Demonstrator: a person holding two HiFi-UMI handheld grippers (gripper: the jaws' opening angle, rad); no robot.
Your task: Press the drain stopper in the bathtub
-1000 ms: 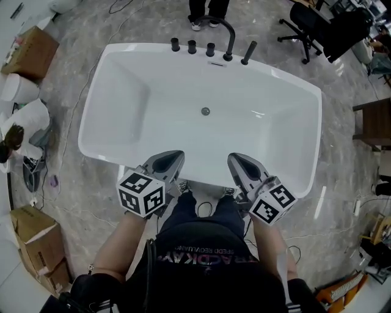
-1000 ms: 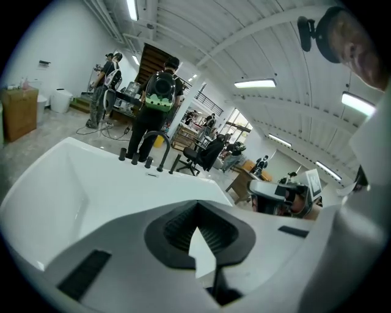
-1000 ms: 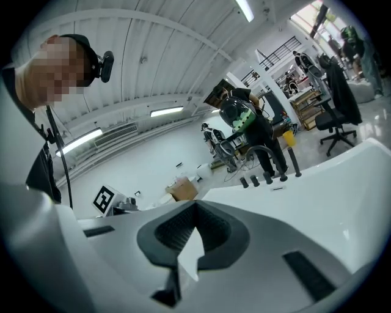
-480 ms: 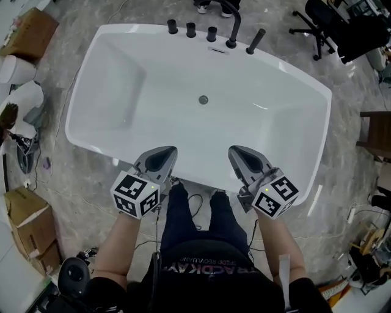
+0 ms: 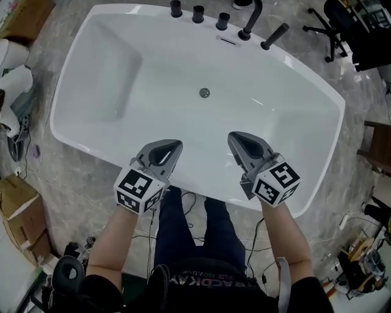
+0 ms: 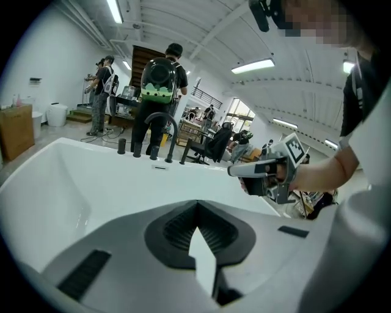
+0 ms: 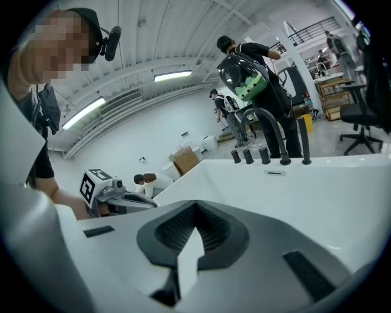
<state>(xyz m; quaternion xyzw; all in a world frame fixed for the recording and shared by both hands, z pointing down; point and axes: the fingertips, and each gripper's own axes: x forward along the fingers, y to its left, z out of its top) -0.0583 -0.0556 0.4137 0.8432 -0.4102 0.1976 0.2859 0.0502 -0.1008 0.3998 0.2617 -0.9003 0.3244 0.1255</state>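
Grey marble floor (image 5: 73,183) surrounds 1 white bathtub (image 5: 293,104), which fills the upper half of the head view. 2 bare forearms reach up from 6 o'clock, each hand wrapped around 1 gripper, level and side by side over the tub's near rim. The left gripper (image 5: 174,145) points toward 1 o'clock and the right gripper (image 5: 235,137) toward 11 o'clock, so their noses lean slightly toward each other with a gap between them. Each carries 1 marker cube at its rear, nearest the person.

Both pairs of jaws are closed tip to tip, with only a thin sliver of white tub showing behind the tips, and neither has hold of anything.

1 drain stopper (image 5: 204,93), a small dark round disc, sits on the tub floor at 12 o'clock from the grippers, well apart from both, near the far wall.

On the far rim, at 12 to 1 o'clock, stand 3 black knobs (image 5: 198,13), 1 arched black spout (image 5: 252,18) and 1 slanted hand shower (image 5: 275,35).

Beyond those fittings, in the left gripper view, 1 person with a green backpack (image 6: 160,79) stands facing away.

1 cardboard box (image 5: 18,220) lies at 8 o'clock on the floor.
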